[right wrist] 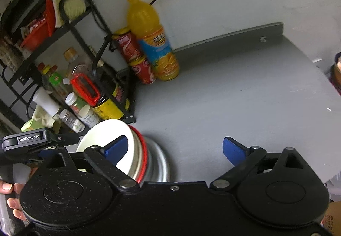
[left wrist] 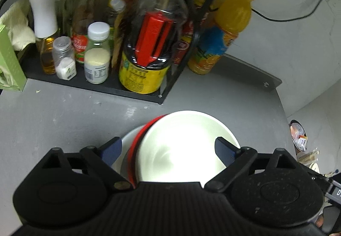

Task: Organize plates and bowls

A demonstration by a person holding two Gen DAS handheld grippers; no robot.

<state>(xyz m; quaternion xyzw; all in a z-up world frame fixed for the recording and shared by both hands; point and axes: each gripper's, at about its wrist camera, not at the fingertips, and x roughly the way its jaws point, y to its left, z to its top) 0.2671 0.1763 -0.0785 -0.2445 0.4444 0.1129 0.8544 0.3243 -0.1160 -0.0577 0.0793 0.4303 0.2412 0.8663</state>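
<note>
Left wrist view: left tongs [left wrist: 168,150] spread wide over a glossy white ceramic bowl [left wrist: 183,146] nested in a red-rimmed bowl [left wrist: 133,157] on the grey tabletop [left wrist: 64,120]. Probably rigid, slippery, breakable; best pinched at the rim. Right tongs [right wrist: 175,149] spread, empty. Beyond, a black condiment rack [left wrist: 102,86].

The left gripper [left wrist: 168,151] points forward and down, its jaws spread wide with the blue pads [left wrist: 111,150] well apart. The right gripper [right wrist: 180,150] is likewise tipped downward, jaws wide apart and holding nothing. A hand [right wrist: 10,199] shows at the right wrist view's lower left edge, fingers curled round a handle
</note>
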